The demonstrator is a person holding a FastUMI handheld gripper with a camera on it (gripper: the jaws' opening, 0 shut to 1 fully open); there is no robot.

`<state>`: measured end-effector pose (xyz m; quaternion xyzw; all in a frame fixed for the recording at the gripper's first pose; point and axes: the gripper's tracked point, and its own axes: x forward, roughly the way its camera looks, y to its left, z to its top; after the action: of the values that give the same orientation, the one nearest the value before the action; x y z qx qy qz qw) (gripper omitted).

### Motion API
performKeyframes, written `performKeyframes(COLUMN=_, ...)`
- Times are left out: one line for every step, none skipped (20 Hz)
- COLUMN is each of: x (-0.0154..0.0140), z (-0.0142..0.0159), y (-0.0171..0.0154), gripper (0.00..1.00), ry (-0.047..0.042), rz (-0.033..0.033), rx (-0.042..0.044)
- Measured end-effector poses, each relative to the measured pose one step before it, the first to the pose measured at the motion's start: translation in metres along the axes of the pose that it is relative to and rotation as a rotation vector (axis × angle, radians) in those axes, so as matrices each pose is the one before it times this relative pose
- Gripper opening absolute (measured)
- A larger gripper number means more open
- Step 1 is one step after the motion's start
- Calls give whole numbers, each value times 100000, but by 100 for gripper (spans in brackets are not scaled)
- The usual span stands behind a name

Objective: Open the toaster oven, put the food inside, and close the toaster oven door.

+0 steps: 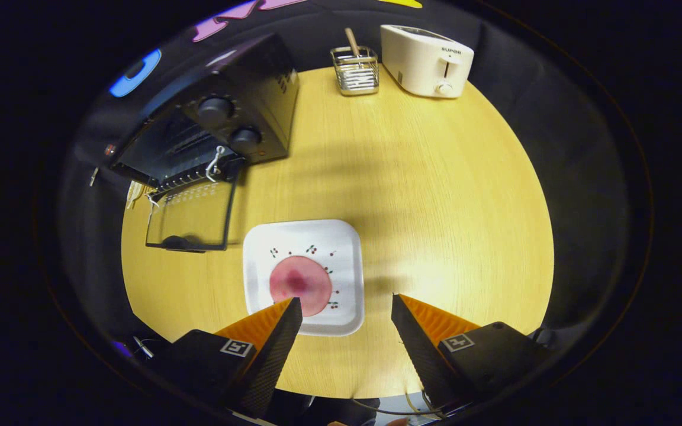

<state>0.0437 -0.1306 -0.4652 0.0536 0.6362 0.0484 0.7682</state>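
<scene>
A black toaster oven [222, 127] stands at the far left of the round wooden table, its glass door [190, 216] folded down flat and open. A white square plate [341, 248] with small cherry prints lies just ahead of my fingers, and a round pink piece of food [301, 285] rests on it. My gripper [347, 307] hovers above the table, open, with nothing between its fingers. The left fingertip [288, 313] overlaps the near edge of the food in view; the right fingertip sits to the right of the plate.
A white pop-up toaster [427, 59] and a wire holder [357, 71] with a wooden-handled utensil stand at the table's far edge. Bare wooden table [436, 195] spreads to the right of the plate. Cables hang below the near edge.
</scene>
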Motion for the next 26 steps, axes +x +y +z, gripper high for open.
performKeyframes(x=888, z=-27, y=-19, gripper=99, ry=1885, rz=1459, rx=-583)
performKeyframes(x=672, z=-75, y=70, gripper=99, ry=1574, rz=1267, rx=-563)
performKeyframes(x=858, z=-5, y=3, gripper=98, ry=1247, rz=744, rx=-316)
performKeyframes(x=858, z=-16, y=-127, gripper=97, ry=1083, rz=-99, rx=-255)
performKeyframes(x=438, z=284, y=-275, gripper=97, ry=359, rz=-863, rx=-297)
performKeyframes(x=625, z=173, y=141, gripper=96, ry=718, rz=883, rx=-144)
performKeyframes(x=473, z=-109, y=20, gripper=82, ry=1033, rz=219, rx=-903)
performKeyframes(x=521, z=-325, y=-7, gripper=72, ry=1684, rz=-131, rx=-1328)
performKeyframes(x=181, z=-17, y=-445, gripper=59, ry=633, rz=-1959, rx=-1467)
performKeyframes(x=278, z=206, y=-170, gripper=56, ry=-626, rz=-1198, rx=230)
performKeyframes(x=-506, z=339, y=-354, gripper=43, ry=-361, rz=-751, rx=2086)
performKeyframes(x=919, z=-53, y=-91, gripper=29, ry=11, rz=899, rx=796)
performKeyframes(x=-630, z=-123, y=475, gripper=16, ry=277, rz=4676, rx=913)
performKeyframes(x=-620, z=-50, y=-147, gripper=7, ry=1249, rz=4306, rx=280)
performKeyframes(x=462, z=-43, y=-246, gripper=7, ry=-3, rz=2201, rx=1028)
performKeyframes(x=43, z=-59, y=21, gripper=7, ry=-370, rz=2360, rx=2488)
performKeyframes(x=-93, z=-76, y=252, gripper=7, ry=-315, rz=2900, rx=2879)
performKeyframes(x=-233, z=-29, y=257, gripper=7, ry=-246, rz=4469, rx=4635)
performKeyframes(x=-182, z=62, y=111, gripper=7, ry=-622, rz=4212, rx=4499)
performKeyframes(x=-301, z=-20, y=82, gripper=6, ry=-468, rz=3512, rx=3936)
performKeyframes(x=-170, z=-53, y=91, gripper=7, ry=-785, rz=2645, rx=3167)
performKeyframes(x=-334, z=-32, y=81, gripper=7, ry=-1181, rz=2404, rx=3217)
performKeyframes(x=-88, z=48, y=318, gripper=7, ry=-1247, rz=2735, rx=3872)
performKeyframes(x=-117, z=-108, y=56, gripper=7, ry=-918, rz=2235, rx=3898)
performKeyframes(x=6, z=-185, y=117, gripper=7, ry=-1082, rz=1879, rx=3572)
performKeyframes(x=28, z=-262, y=188, gripper=7, ry=-1092, rz=1658, rx=3051)
